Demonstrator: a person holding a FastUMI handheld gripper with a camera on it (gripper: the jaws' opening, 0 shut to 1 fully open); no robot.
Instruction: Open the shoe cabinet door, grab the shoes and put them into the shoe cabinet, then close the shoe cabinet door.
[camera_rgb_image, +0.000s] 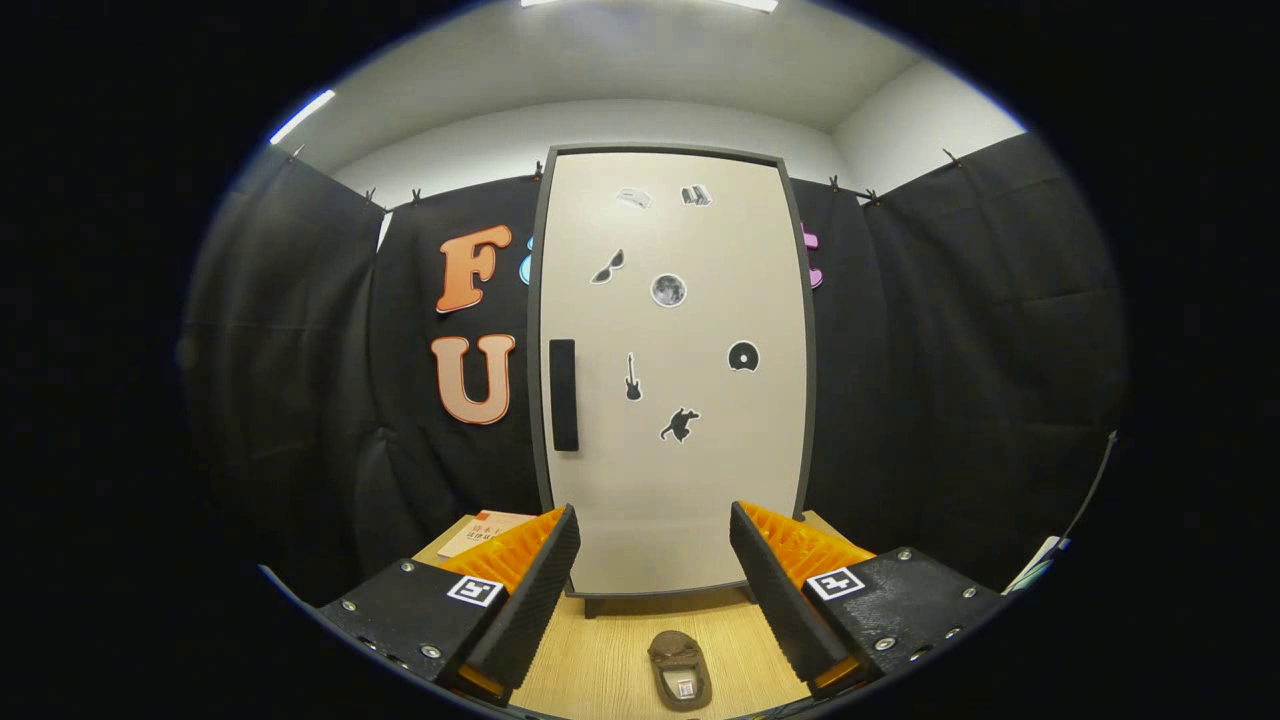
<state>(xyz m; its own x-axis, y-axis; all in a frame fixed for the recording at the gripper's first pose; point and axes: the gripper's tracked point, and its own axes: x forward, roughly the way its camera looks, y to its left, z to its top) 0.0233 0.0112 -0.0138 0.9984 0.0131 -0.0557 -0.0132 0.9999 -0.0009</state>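
Shoe cabinet (672, 370) stands upright on the wooden worktop (600, 665) beyond the fingers, its sticker-covered door shut, dark handle (564, 395) at its left edge. A brown shoe (679, 668) lies between the fingers, which are spread wide, holding nothing.

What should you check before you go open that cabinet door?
1. Door shut and facing the hand-held gripper: ok.
2. Handle in sight, on the door's left edge: ok.
3. Hand-held gripper open and holding nothing: ok.
4. Fingers lined up with the handle: not ok, they point at the door's lower middle, and the handle sits higher and to the left.
5. Shoe waiting on the table between the fingers, in front of the cabinet: ok.
6. Shoe out of the door's swing: cannot tell.
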